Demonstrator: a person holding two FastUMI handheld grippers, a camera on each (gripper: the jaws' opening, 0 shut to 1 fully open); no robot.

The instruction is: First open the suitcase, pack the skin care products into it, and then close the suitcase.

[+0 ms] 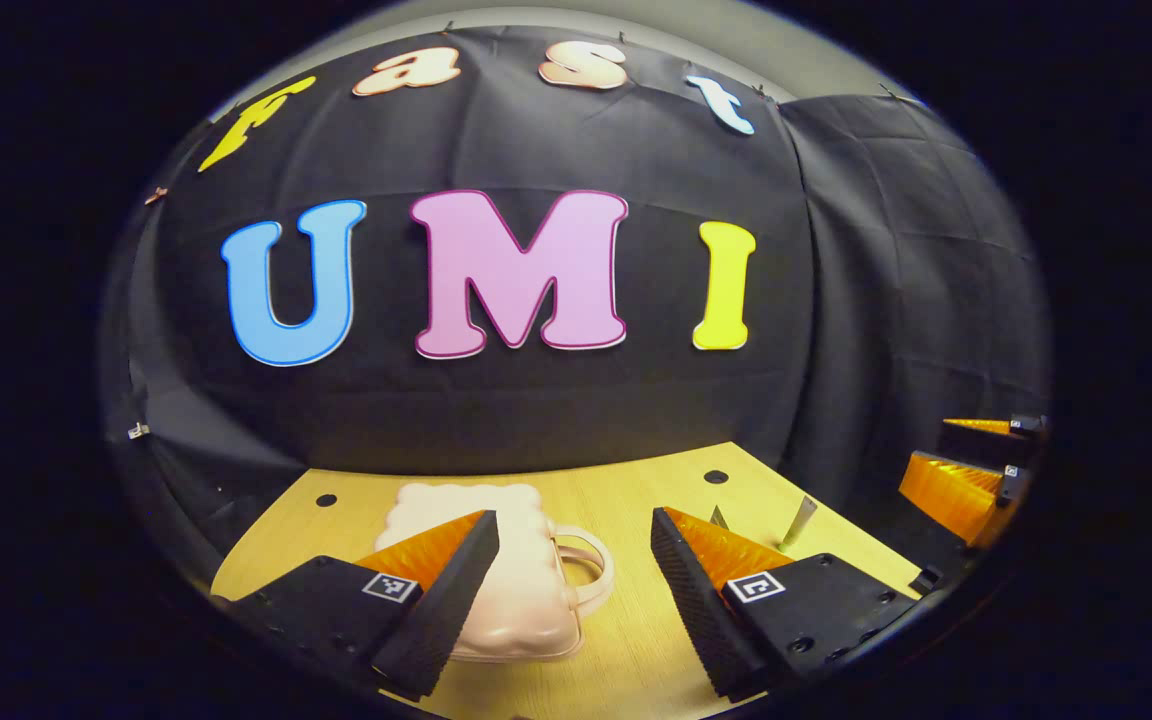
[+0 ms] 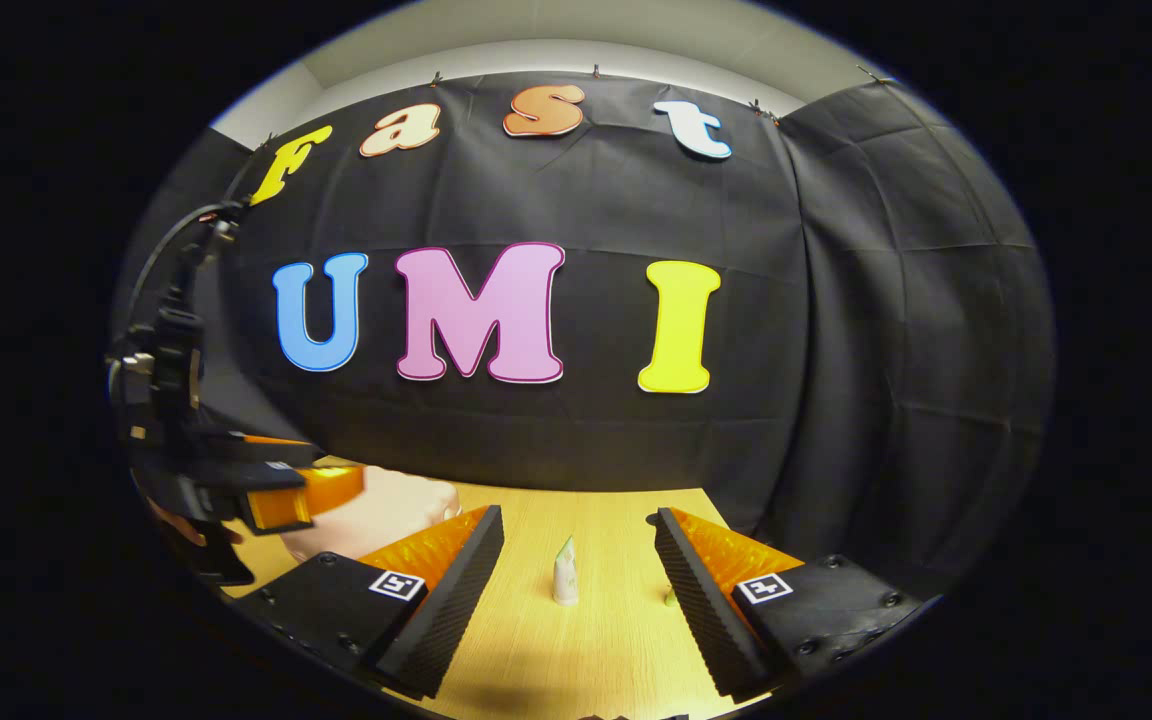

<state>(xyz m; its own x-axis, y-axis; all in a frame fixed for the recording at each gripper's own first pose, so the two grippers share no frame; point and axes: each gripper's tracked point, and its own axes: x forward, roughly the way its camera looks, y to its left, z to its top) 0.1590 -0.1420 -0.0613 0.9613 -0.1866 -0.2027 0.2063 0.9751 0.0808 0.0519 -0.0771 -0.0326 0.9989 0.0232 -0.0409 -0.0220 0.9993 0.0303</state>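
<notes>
Left gripper is hanging wide open, empty, over the shut pink suitcase on the bench; right gripper, likewise open, is facing a tube. Opening looks next, needing a grip on the lid.

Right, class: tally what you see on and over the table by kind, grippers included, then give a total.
suitcase: 1
tubes: 2
grippers: 2, the left gripper and the right gripper, both open
Total: 5
</notes>
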